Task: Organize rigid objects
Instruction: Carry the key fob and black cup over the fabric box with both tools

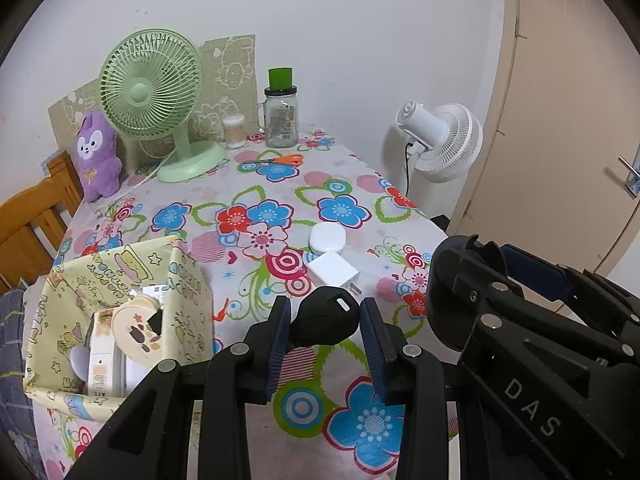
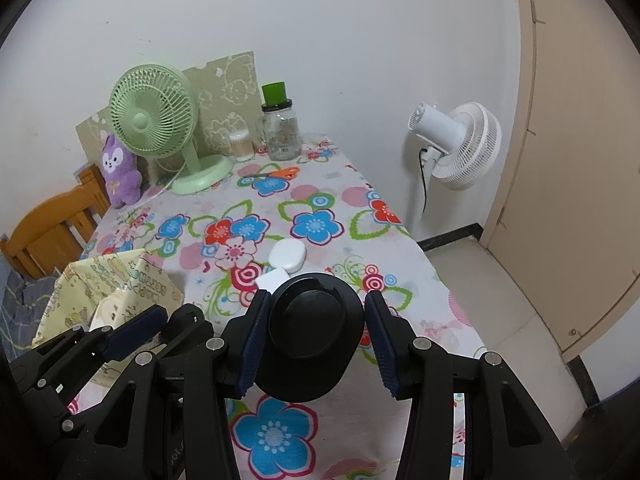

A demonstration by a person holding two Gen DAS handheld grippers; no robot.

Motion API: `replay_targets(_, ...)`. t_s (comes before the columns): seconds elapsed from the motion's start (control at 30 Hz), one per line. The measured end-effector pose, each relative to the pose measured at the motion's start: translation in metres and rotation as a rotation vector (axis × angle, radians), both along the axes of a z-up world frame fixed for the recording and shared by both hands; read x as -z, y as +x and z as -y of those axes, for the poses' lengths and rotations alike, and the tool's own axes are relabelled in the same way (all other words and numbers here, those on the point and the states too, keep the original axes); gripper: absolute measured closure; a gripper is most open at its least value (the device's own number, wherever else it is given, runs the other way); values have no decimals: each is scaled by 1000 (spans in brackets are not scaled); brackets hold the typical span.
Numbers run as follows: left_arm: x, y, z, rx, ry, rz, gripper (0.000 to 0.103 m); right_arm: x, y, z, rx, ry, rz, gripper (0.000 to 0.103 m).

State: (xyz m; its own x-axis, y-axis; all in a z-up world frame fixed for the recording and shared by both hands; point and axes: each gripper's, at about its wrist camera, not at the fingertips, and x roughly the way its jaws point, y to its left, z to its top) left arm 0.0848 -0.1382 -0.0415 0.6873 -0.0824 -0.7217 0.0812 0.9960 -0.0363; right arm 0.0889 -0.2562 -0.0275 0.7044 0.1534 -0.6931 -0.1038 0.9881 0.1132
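My left gripper (image 1: 325, 309) is shut on a small black teardrop-shaped piece (image 1: 320, 322) with a slot near its top, held above the flowered tablecloth (image 1: 256, 200). My right gripper (image 2: 317, 300) is shut on a larger black oval disc (image 2: 312, 340) with a raised round centre. In the left wrist view that disc (image 1: 452, 292) and the right gripper show at the right, close beside my left fingers. A white oval case (image 1: 329, 237) and a white charger plug (image 1: 334, 274) lie on the cloth just beyond. The yellow patterned box (image 1: 188, 280) stands at the left, open.
Inside the yellow box lie a round cream tin (image 1: 136, 326) and a white carton (image 1: 100, 364). At the table's back stand a green desk fan (image 1: 150, 92), a purple plush (image 1: 98, 156), a glass jar (image 1: 281, 120) and orange scissors (image 1: 280, 160). A white floor fan (image 1: 444, 140) and a door are right; a wooden chair (image 1: 36, 220) left.
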Motion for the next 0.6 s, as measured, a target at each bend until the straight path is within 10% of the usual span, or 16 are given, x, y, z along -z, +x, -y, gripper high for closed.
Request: replay_targets(0.6,-18,-3,-29,-18,17,15,67,-19,-1,-32,-26,2,23,51)
